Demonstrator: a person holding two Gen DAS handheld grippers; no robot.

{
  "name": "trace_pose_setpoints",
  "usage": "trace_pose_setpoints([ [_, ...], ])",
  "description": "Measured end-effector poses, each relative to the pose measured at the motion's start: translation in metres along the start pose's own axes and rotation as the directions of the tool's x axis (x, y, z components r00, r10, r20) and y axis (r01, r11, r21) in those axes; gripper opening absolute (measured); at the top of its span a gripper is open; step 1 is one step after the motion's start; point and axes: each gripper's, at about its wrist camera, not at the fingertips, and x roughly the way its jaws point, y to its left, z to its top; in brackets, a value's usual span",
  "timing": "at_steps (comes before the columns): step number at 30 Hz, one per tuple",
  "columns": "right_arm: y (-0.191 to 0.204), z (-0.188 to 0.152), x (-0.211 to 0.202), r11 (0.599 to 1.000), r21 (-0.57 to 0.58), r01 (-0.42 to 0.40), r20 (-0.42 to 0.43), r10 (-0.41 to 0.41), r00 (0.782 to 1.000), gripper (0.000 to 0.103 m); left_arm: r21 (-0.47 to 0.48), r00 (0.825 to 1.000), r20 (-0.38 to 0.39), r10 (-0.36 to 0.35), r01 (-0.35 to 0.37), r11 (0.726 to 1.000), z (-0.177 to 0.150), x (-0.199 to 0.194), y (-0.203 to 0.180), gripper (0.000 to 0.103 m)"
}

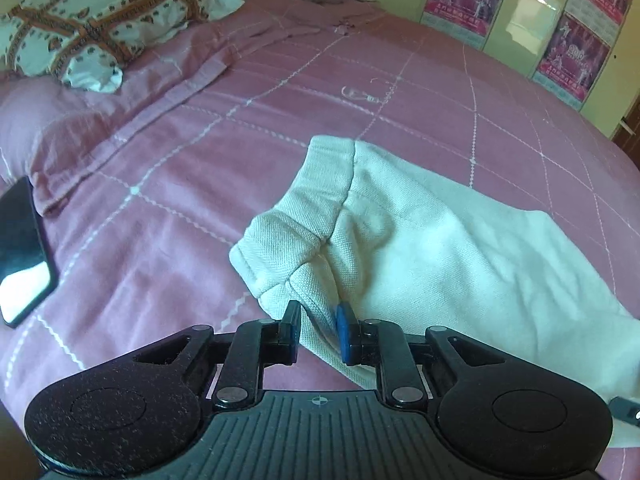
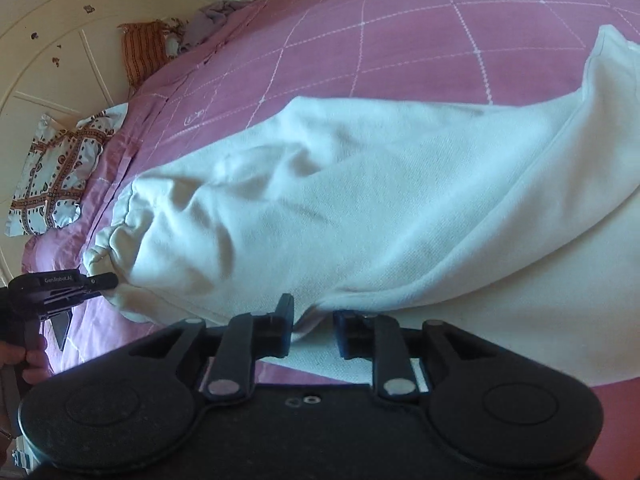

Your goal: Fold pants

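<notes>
Both hand-held grippers, left [image 1: 319, 330] and right [image 2: 312, 330], grasp the white pants [image 2: 360, 200] on the bed [image 1: 160, 200], seemingly mid-fold, unfinished.

The left gripper [image 1: 319, 330] sits low, its two fingers drawn near each other and pinching a fold of the white pants [image 1: 420, 240] between the pads. The right gripper [image 2: 313, 330] is likewise low, fingers narrowed on the cloth's edge. A bare hand [image 2: 30, 364] grasps the left gripper's handle from below.
</notes>
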Motion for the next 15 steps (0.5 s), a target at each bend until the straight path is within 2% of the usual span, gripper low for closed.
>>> trace_pose_setpoints([
  [1,-0.006,0.003,-0.009,1.0,0.002,0.002,0.007,-0.002,1.0,0.032,0.024,1.0,0.024,0.002,-0.003,1.0,-0.001,-0.012,-0.004,0.018],
  [3,-0.019,0.008,-0.022,0.999,0.013,0.033,0.028,-0.033,0.999,0.038,0.051,0.999,0.031,-0.035,0.034,0.998,-0.003,-0.026,-0.016,0.019],
  [7,-0.047,0.019,-0.034,0.992,0.071,0.107,0.053,-0.111,0.992,0.04,0.11,0.993,-0.015,-0.116,0.117,0.987,-0.012,-0.022,-0.061,0.019],
  [9,-0.055,0.026,-0.038,0.987,0.11,0.113,0.072,-0.122,0.99,0.04,0.124,0.988,-0.053,-0.145,0.151,0.981,-0.019,-0.011,-0.086,0.02],
  [11,-0.062,0.036,-0.04,0.978,0.144,0.15,0.098,-0.165,0.981,0.041,0.144,0.987,-0.067,-0.143,0.151,0.978,-0.029,-0.003,-0.11,0.02],
  [15,-0.077,0.057,-0.032,0.948,0.215,0.234,0.082,-0.256,0.963,0.05,0.232,0.992,-0.078,-0.095,0.111,0.966,-0.047,0.008,-0.142,0.023],
])
